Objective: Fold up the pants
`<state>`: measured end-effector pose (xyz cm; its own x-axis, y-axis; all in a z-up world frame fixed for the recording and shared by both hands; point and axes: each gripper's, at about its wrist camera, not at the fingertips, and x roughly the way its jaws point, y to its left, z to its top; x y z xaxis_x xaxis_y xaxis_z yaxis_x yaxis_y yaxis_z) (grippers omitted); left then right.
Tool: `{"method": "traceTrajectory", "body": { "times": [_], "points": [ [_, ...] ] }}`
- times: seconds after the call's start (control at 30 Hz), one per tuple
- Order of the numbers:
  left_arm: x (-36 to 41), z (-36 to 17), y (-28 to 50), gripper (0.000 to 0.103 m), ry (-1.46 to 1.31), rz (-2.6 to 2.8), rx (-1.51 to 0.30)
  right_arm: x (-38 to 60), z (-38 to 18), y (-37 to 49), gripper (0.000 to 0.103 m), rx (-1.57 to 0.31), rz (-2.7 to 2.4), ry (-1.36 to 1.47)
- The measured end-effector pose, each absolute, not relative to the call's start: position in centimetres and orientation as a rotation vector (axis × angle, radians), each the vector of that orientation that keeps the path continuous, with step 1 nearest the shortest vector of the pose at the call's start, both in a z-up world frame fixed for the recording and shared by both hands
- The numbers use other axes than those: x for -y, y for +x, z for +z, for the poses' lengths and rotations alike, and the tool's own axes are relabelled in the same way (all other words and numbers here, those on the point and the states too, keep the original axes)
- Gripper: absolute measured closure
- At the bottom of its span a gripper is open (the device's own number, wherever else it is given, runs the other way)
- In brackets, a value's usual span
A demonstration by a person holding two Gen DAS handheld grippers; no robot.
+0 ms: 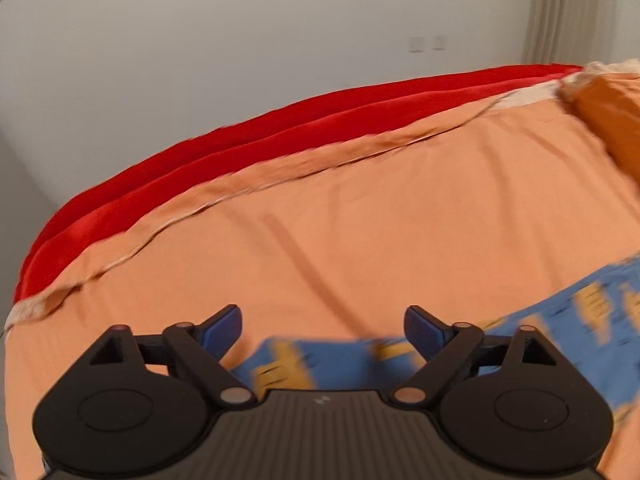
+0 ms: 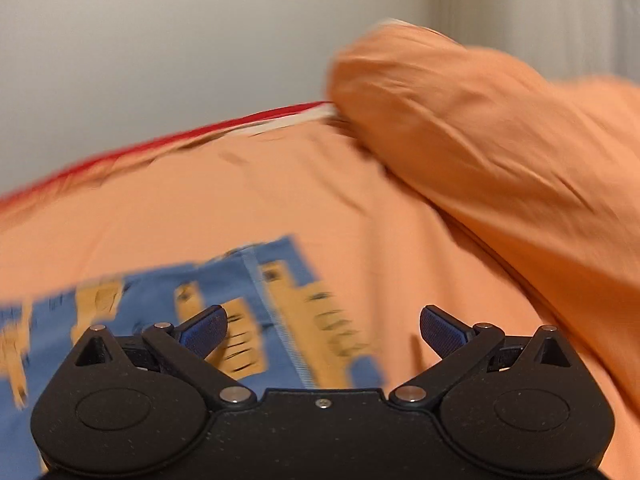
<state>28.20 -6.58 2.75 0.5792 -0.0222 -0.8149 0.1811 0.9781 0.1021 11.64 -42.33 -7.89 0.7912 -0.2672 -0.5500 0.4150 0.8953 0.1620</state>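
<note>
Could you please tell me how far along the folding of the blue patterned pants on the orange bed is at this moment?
Done: the blue patterned pants lie spread on the orange bedsheet; no fold is visible, though blur hides detail. In hand: nothing; the left hand-held gripper and right hand-held gripper are open above the cloth. Left: gripping the fabric and making the folds.

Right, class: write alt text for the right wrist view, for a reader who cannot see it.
The open right gripper hovers over blue pants with a tan print, lying on an orange bedsheet. An orange pillow sits at upper right, against a pale wall. The view is motion-blurred.
</note>
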Motion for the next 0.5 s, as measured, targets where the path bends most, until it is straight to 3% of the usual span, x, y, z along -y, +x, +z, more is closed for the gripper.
{"method": "traceTrajectory", "body": {
  "times": [0.2,0.43,0.5],
  "points": [
    [20.1,4.2,29.9,0.001,0.414,-0.399,-0.933,43.3,-7.9,6.2,0.0,-0.56,-0.26,0.497],
    [32.1,-1.9,29.3,0.001,0.47,-0.709,-0.962,43.5,-9.3,6.2,0.0,-0.561,-0.032,0.759],
    [34.3,-3.6,29.9,0.008,0.517,-0.759,-1.019,44.2,-9.8,6.6,0.001,-0.573,-0.022,0.793]
  ]
}}
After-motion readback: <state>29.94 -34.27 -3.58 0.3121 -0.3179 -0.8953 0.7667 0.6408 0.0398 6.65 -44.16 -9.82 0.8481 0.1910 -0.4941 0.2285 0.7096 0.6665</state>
